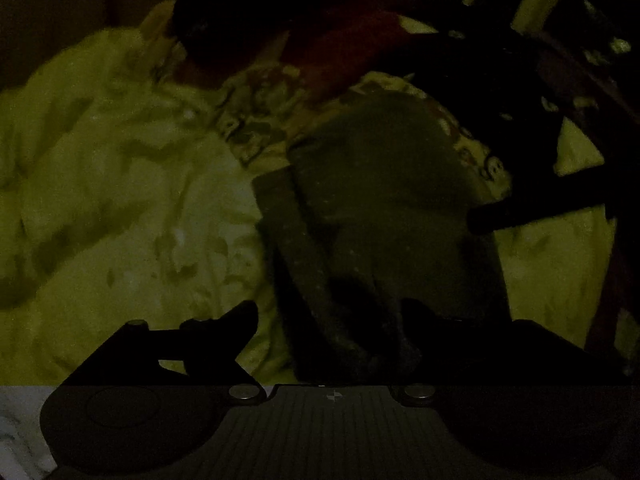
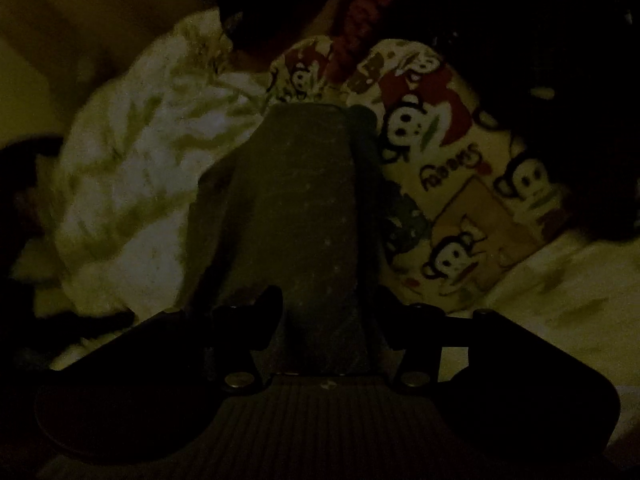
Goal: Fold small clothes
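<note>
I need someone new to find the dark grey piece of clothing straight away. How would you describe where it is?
Start at the pale leaf-print bedsheet covering the surface. On it lies a cream cartoon-monkey print cloth with red patches; the plain dark grey folded garment lies along its left edge. It is the only unpatterned, dull grey piece there.

We see both fisheye views very dim, grainy and yellow-green tinted. Edges curve and sink into black. The pale bedding point(image 1: 120, 200) is motion-blurred; each hand-held gripper reads as silhouette.
</note>
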`<state>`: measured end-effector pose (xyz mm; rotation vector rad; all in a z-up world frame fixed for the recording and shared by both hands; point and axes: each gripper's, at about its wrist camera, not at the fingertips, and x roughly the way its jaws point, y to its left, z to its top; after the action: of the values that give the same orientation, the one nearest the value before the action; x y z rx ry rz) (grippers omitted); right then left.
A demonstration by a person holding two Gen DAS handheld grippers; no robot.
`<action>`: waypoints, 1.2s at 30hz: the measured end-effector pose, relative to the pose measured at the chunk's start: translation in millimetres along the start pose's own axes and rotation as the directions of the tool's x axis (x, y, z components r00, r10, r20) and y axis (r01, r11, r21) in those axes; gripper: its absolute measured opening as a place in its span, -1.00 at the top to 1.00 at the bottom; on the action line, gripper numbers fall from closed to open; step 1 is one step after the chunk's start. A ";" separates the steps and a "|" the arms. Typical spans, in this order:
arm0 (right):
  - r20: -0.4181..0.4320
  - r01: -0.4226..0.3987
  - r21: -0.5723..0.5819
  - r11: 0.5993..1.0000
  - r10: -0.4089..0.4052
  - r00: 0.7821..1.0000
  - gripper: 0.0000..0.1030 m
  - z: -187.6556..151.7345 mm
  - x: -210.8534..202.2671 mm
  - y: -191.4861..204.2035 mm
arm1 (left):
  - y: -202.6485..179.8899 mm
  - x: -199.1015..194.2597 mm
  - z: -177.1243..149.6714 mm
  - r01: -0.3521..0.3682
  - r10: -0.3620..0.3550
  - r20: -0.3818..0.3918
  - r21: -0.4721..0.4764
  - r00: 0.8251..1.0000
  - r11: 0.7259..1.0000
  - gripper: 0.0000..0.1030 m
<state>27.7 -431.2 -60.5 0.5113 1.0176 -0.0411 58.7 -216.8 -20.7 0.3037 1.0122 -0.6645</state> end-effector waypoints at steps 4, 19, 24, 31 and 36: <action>0.014 0.062 -0.091 0.994 -0.061 0.998 -0.10 -6.3 -16.0 21.1 | -4.3 -6.5 3.1 0.012 -0.012 -0.002 0.044 1.000 0.999 -1.00; 0.012 0.215 -0.309 0.927 -0.222 0.975 -0.86 5.9 -36.1 89.3 | -26.3 -28.9 13.6 -0.023 0.037 -0.069 0.188 0.997 0.982 -1.00; -0.016 0.225 -0.327 0.918 -0.244 0.970 -0.89 7.0 -29.0 91.6 | -30.6 -23.2 10.9 -0.048 0.068 -0.094 0.203 0.993 0.978 -1.00; -0.043 0.214 -0.300 0.930 -0.238 0.970 -0.90 2.1 -23.8 87.7 | -27.8 -16.6 8.1 -0.052 0.075 -0.123 0.182 0.990 0.982 -1.00; -0.050 0.218 -0.287 0.933 -0.242 0.969 -0.90 1.5 -22.7 84.7 | -29.7 -17.2 7.1 -0.051 0.073 -0.122 0.180 0.990 0.982 -1.00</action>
<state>39.3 -361.6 -8.4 0.1337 1.1415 -0.0836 38.4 -236.9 -0.4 0.5368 1.0639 -0.6858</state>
